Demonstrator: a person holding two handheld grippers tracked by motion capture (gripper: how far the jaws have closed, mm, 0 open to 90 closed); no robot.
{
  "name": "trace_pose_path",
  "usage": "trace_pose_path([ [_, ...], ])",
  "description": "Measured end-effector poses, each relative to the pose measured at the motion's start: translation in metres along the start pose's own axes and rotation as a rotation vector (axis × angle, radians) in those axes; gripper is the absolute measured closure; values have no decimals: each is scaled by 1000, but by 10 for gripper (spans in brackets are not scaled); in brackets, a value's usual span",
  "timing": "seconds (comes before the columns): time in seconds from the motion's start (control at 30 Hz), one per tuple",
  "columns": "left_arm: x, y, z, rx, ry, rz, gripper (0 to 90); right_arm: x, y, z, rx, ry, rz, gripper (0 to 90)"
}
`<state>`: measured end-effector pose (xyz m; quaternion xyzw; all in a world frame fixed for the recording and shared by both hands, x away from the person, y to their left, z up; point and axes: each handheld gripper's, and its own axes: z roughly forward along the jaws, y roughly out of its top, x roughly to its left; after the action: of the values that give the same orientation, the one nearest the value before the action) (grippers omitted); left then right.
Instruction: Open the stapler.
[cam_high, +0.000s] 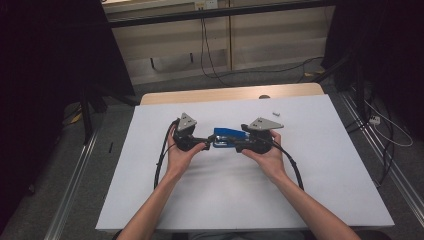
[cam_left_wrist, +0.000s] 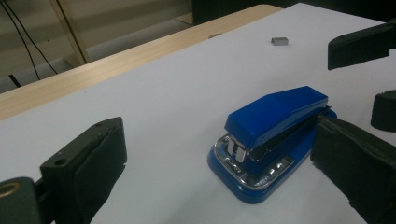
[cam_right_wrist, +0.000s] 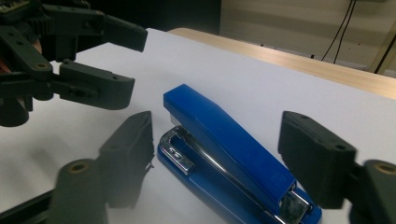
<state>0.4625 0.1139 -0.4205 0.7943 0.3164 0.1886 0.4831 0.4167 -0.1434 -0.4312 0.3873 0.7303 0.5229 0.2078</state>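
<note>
While half behind claws: blue stapler (cam_high: 226, 136) (rear hidden).

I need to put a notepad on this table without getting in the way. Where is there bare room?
The near strip between the forearms and the table's front edge is bare, as are both side margins. The far right holds a small grey block. The middle is crowded: both grippers flank the blue stapler.
</note>
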Motion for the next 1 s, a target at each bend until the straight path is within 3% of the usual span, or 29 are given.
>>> trace_pose_path([
  [0.03, 1, 0, 0, 3, 3, -2, 38, 0, 0, 0, 0, 0, 0, 360],
  [0.13, 5, -2, -1, 9, 9, -35, 41, -1, -1, 1, 20, 38, -22, 493],
  [0.2, 5, -4, -1, 26, 3, -44, 41, 0, -1, 2, 32, 58, -24, 532],
  [0.33, 3, -5, 0, 39, 15, -18, 45, 4, -3, 6, 45, 75, -47, 681],
  [0.37, 3, -4, -1, 31, 27, -11, 45, 4, -3, 6, 45, 75, -47, 681],
  [0.4, 2, -3, -2, 23, 45, -8, 44, 5, -3, 9, 46, 82, -51, 762],
  [0.47, 3, -2, -4, 22, 67, 4, 45, 6, -2, 10, 39, 77, -62, 798],
  [0.57, 6, -3, -4, 30, 53, -22, 54, 8, -2, 14, 42, 70, -68, 883],
  [0.67, 6, -6, 0, 45, 57, -34, 49, 7, -1, 18, 57, 67, -69, 900],
  [0.73, 5, -6, 2, 59, 81, -42, 50, 7, -2, 20, 73, 65, -65, 900],
  [0.87, 5, -7, 2, 68, 55, -36, 79, 8, -6, 27, 110, 80, -63, 900],
  [1.0, 5, -8, 3, 75, 55, -27, 127, 9, -8, 31, 134, 85, -70, 900],
])
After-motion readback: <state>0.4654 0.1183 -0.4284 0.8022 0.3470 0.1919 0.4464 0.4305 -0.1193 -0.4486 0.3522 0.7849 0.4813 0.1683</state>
